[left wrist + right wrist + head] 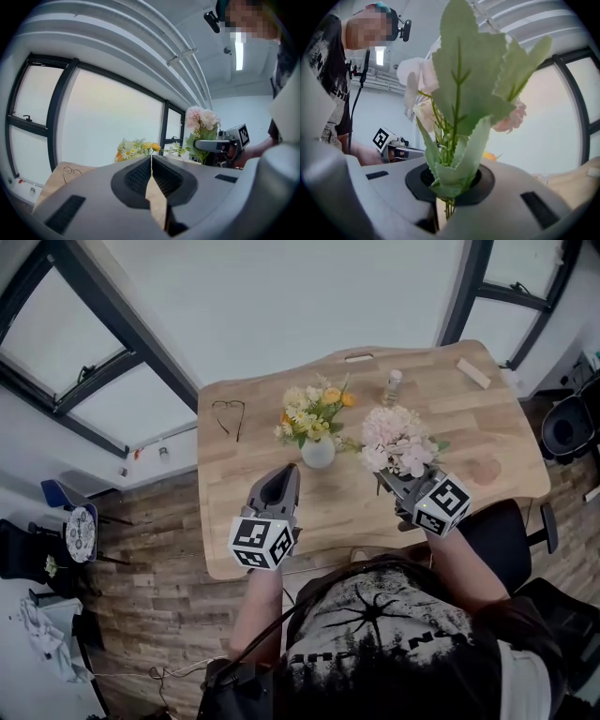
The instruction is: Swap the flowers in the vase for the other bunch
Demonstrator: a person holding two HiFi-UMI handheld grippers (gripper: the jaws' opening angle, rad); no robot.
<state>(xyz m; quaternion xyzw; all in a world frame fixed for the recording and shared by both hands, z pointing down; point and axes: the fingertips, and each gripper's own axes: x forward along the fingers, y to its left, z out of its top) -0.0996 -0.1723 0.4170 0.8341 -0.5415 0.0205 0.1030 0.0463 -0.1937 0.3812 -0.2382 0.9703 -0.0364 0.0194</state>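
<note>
Pink in its blooms and pale green in its leaves, the loose bunch (pixel 398 442) is standing upright in the right gripper (pixel 394 482), just to the right of the vase (pixel 318 454) and slightly nearer the person. In the right gripper view the serrated leaves are rising straight out from between the jaws, which are pinching the thin stems (pixel 449 208) low down. The white vase is sitting on the wooden bench (pixel 487 442) and is holding the yellow bunch (pixel 312 412), a mix of yellow, orange and white daisy-like blooms. The left gripper (pixel 284 474) is hovering in front of the vase, on the person's side, with its jaws pressed together and nothing between them; only a sliver of bench is showing below their seam in the left gripper view. Behind and to the left of the vase a pair of glasses (pixel 229 413) is lying flat. Behind and to the right of the vase a small clear bottle (pixel 392 387) is standing, and further right a wooden block (pixel 472 373) is lying near the bench's far edge.
</note>
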